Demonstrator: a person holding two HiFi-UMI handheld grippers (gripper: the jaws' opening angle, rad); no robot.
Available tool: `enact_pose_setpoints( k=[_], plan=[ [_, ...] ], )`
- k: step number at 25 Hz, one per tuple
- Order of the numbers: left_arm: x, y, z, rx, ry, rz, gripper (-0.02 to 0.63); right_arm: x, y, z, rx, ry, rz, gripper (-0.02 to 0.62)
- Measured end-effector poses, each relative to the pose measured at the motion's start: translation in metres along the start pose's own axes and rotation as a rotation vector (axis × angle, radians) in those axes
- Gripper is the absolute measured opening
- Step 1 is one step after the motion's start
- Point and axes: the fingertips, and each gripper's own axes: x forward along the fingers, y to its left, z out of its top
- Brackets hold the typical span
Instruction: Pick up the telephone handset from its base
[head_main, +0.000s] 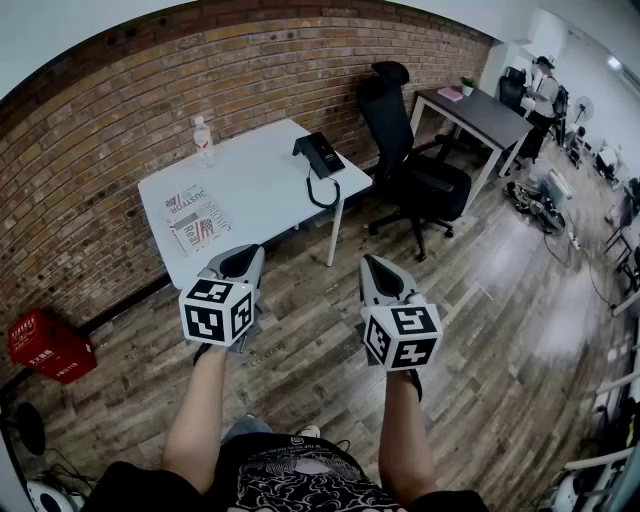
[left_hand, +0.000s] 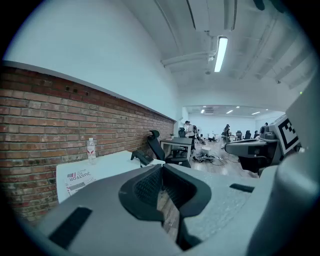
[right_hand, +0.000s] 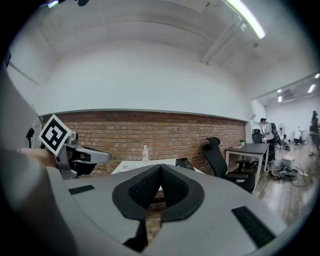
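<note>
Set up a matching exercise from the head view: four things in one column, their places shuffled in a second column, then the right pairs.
1. water bottle
2. telephone
3. newspaper
4. red crate

A. on the floor by the brick wall
B. right end of the table, nearest the black chair
C. lying flat at the table's left end
D. standing upright at the table's wall-side edge

Pairs: 1-D, 2-B, 3-C, 4-A

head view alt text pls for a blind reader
The left gripper and right gripper, both shut and empty, hover over a wood floor, short of a white table by a brick wall. It holds a phone, a bottle and a newspaper.
</note>
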Motion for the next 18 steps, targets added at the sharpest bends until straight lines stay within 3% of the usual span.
enact_pose_setpoints(
  k=[18],
  plan=[
    [0.049, -0.008, 0.0, 0.0, 0.009, -0.048, 0.014, 0.03, -0.028, -0.007, 0.013, 0.015, 0.001, 0.0]
  ],
)
